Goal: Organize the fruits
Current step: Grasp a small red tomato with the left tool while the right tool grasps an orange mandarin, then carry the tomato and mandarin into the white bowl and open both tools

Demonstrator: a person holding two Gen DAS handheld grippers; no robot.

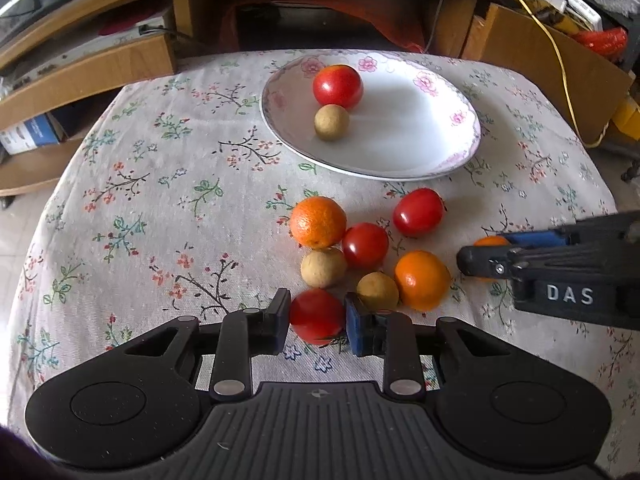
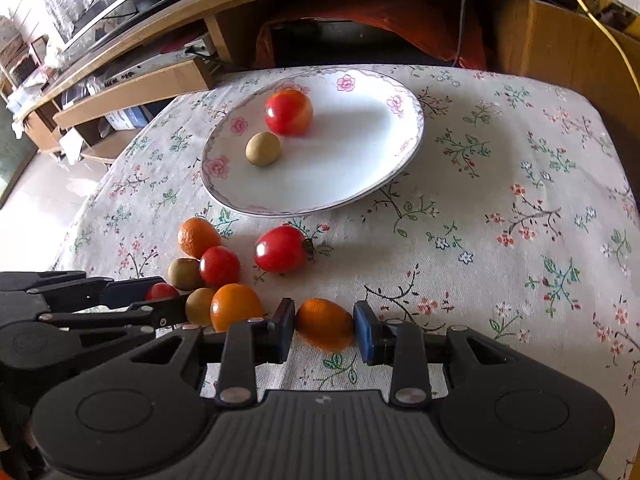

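Where rimmed: plate (image 1: 460, 80), tomato (image 1: 337, 86), longan (image 1: 331, 122).

Black tongs (image 1: 317, 320), blue pads, silver pivots, "DAS" lettering.

A table with a flowery cloth (image 1: 160, 184) holds a white plate (image 1: 420, 148) far ahead of the grippers and loose fruit (image 1: 364, 245) close in front.

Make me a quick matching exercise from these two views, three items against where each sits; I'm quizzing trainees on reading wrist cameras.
Items:
1. left gripper
2. right gripper
3. plate

Places or states:
A. holds one tomato and one brown fruit
B. shut on a tomato at the cluster's near edge
C. shut on an orange apart from the cluster

Pairs: 1-B, 2-C, 3-A
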